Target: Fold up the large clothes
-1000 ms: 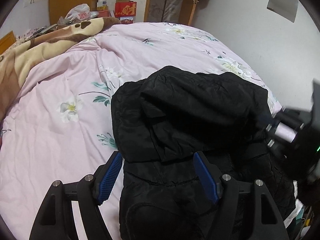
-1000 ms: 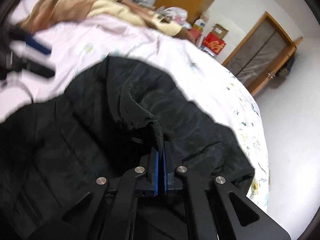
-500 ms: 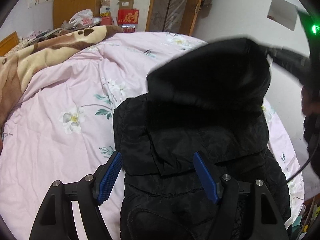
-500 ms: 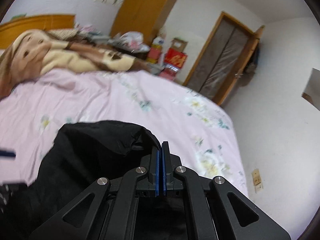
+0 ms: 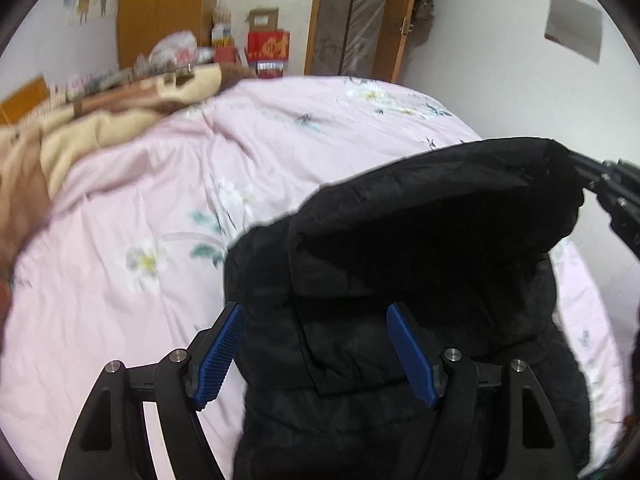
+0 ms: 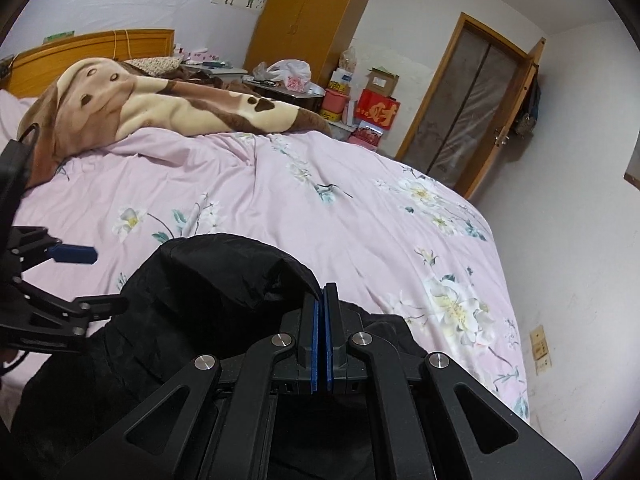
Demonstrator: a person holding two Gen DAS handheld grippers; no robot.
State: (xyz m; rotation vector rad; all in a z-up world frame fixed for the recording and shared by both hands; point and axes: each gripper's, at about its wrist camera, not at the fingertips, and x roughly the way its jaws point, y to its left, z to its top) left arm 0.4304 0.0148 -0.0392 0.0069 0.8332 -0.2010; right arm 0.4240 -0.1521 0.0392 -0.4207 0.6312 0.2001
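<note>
A black padded jacket (image 5: 400,288) lies on the pink floral bedspread (image 5: 160,208). My left gripper (image 5: 316,344) is open, its blue pads on either side of the jacket's lower edge, just above the cloth. My right gripper (image 6: 320,312) is shut on the jacket's hood edge (image 6: 240,272) and holds it lifted above the bed. In the left wrist view the right gripper (image 5: 608,200) shows at the right, pulling the raised hood (image 5: 460,192) taut. The left gripper also shows at the left of the right wrist view (image 6: 60,280).
A brown and cream blanket (image 6: 152,108) is heaped at the head of the bed, by a wooden headboard (image 6: 92,44). A wardrobe (image 6: 312,12), boxes (image 6: 376,108) and a door (image 6: 480,108) stand beyond. The wall (image 6: 580,260) runs close along the bed's right edge.
My right gripper has lifted the hood off the jacket's body and carried it up and back. The left gripper has stayed open over the jacket's lower edge.
</note>
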